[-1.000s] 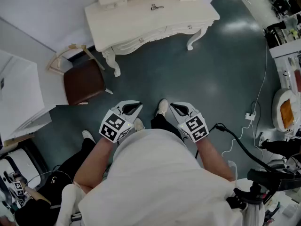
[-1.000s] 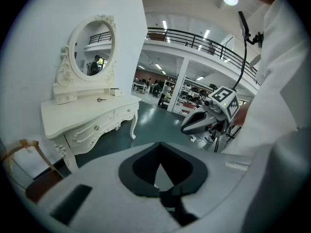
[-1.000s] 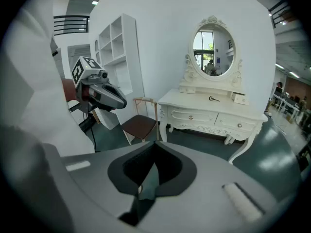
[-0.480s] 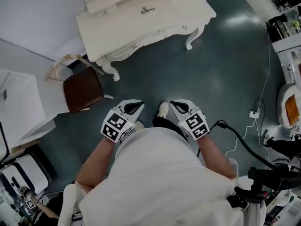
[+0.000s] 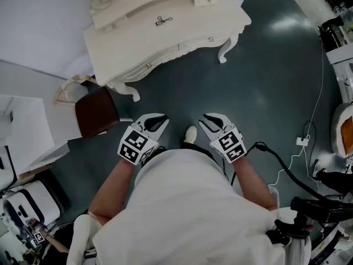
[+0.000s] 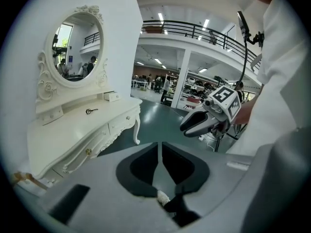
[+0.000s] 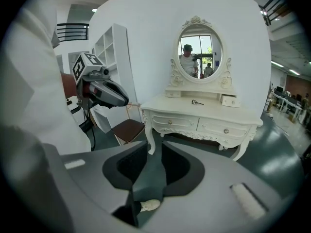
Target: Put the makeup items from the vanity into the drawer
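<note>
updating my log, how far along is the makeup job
Nothing looks done: one small dark item lies on the vanity top, and its front drawers are shut. In hand: nothing. The left gripper, its jaws just opened a crack, and the open right gripper hang empty, away from it. Left: approach, open drawer, move item.

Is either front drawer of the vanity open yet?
No, both front drawers of the vanity sit flush and shut in the right gripper view.
</note>
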A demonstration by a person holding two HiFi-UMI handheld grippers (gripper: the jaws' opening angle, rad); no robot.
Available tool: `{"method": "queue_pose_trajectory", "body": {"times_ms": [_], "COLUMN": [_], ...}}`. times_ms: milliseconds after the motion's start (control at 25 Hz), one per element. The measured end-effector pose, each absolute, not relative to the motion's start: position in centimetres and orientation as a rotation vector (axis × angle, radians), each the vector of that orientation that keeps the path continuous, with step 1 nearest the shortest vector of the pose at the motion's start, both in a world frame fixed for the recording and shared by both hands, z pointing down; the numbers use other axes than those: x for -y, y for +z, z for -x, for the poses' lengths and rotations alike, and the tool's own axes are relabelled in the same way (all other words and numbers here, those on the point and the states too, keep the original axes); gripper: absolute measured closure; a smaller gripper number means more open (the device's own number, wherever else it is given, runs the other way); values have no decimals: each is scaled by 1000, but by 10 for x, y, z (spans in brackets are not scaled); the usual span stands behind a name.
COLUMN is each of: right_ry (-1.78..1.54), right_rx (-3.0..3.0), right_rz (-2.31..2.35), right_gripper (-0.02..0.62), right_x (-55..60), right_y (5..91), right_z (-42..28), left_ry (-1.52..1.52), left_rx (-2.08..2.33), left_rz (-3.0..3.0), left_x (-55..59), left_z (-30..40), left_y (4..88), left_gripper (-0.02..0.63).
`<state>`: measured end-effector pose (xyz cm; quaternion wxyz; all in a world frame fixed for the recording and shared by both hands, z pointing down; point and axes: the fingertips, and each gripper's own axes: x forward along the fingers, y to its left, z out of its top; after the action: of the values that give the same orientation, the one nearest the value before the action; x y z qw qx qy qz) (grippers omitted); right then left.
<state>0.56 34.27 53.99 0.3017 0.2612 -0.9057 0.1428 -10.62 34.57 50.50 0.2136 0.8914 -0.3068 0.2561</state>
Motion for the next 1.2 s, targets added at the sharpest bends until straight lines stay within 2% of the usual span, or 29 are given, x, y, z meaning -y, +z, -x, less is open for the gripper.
{"method": "queue_pose_trajectory", "body": {"times_ms": [160,400,640,1200], "right_ry": [395,443,485,481], "right_rx": [2405,2404,2386,2268], "right_rz": [-698,-742,-789,-917], "right_gripper": [500,511,543,555], "right_x": [-327,-305,-269,-128], "right_y": [546,552,559,536], "right_z": [-34,-60,-70,-63], "left_ry": [726,767,781,795], "left_rx": [878,882,896,1057], "left_rz": [-2456,-2439,-2450,-2426], "left_x": [-323,-288,-226,17], "left_z": [86,70,70,142], "left_y": [505,508,515,539], "left_gripper": [558,558,555,523]}}
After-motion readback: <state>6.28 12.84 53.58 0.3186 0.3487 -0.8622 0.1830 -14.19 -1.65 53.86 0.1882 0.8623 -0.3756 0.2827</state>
